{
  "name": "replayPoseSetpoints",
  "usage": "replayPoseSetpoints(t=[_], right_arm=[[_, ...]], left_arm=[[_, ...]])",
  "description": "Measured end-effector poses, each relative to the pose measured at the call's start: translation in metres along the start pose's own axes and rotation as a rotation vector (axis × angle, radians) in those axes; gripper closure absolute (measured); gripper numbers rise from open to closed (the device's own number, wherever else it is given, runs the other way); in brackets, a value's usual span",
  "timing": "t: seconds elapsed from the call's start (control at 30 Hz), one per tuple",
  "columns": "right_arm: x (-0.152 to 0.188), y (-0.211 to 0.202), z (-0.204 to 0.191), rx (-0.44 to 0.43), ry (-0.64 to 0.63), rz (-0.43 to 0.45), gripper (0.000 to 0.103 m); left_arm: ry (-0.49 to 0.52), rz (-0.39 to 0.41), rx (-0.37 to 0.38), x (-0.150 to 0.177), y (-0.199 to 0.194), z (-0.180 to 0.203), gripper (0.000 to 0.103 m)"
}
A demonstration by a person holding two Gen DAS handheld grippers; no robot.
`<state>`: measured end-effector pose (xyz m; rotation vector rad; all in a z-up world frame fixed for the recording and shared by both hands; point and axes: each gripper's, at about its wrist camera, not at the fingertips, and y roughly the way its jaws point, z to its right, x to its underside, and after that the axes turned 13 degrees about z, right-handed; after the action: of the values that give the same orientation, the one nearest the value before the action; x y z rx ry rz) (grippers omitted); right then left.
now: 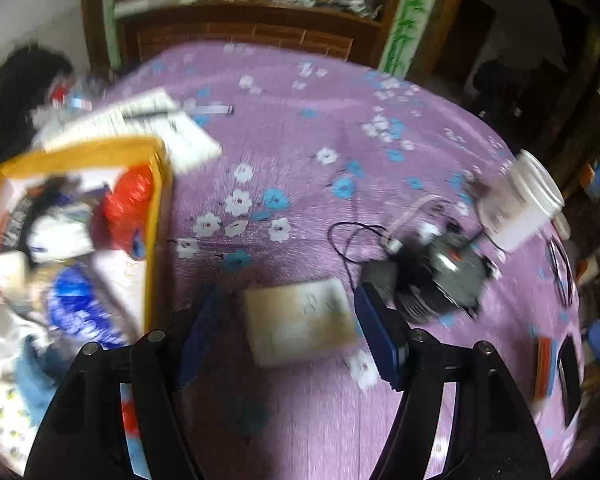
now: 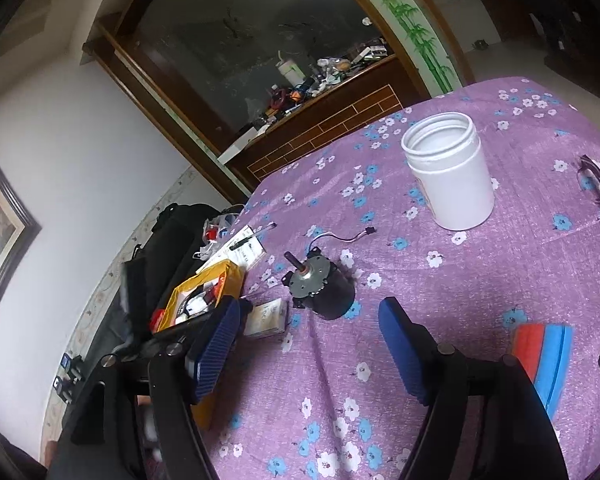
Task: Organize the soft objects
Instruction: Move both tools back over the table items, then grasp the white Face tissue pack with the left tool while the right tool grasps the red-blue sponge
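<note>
We hold both grippers over a table spread with a purple flowered cloth (image 2: 480,280). Our left gripper (image 1: 288,320) stands open, its blue pads on either side of a small cream packet (image 1: 300,320) that lies on the cloth; in this blurred view the pads do not seem to press on it. Our right gripper (image 2: 308,344) is open too, with only bare cloth between its fingers. Just past its tips sits a small black motor (image 2: 324,288) with a shaft and thin wires, and the same packet (image 2: 266,318) lies just left of the motor. At the table's left edge stands a yellow box (image 1: 154,216) filled with soft bags and wrappers (red, blue and white ones). A white open jar (image 2: 448,172) stands farther back, and a red and blue sponge (image 2: 544,356) lies near the right gripper's right finger.
</note>
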<state>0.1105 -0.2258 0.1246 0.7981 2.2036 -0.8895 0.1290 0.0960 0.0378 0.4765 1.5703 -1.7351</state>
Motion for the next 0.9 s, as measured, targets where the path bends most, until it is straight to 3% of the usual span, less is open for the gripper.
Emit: replayPoseSetpoints(t=[0.2, 0.33, 0.5, 0.57, 0.73, 0.9], right_arm=[[0.001, 0.003, 0.001, 0.009, -0.008, -0.007, 0.028], [0.001, 0.003, 0.002, 0.014, -0.003, -0.009, 0.028], [-0.001, 0.0, 0.004, 0.018, 0.001, 0.007, 0.028], [-0.002, -0.001, 0.005, 0.016, 0.008, 0.009, 0.028], [-0.006, -0.006, 0.007, 0.014, 0.01, 0.026, 0.028], [-0.016, -0.016, 0.018, 0.057, 0.019, 0.071, 0.026]], left_arm=[[-0.033, -0.042, 0.005, -0.004, 0.022, -0.004, 0.035], [0.042, -0.087, 0.055, 0.005, 0.014, 0.009, 0.035], [0.155, -0.199, 0.2, 0.041, -0.008, 0.032, 0.035], [0.205, -0.198, 0.247, 0.049, -0.021, 0.039, 0.035], [0.233, -0.1, 0.099, 0.037, -0.025, 0.038, 0.034], [0.289, -0.117, 0.063, 0.041, 0.001, 0.055, 0.034]])
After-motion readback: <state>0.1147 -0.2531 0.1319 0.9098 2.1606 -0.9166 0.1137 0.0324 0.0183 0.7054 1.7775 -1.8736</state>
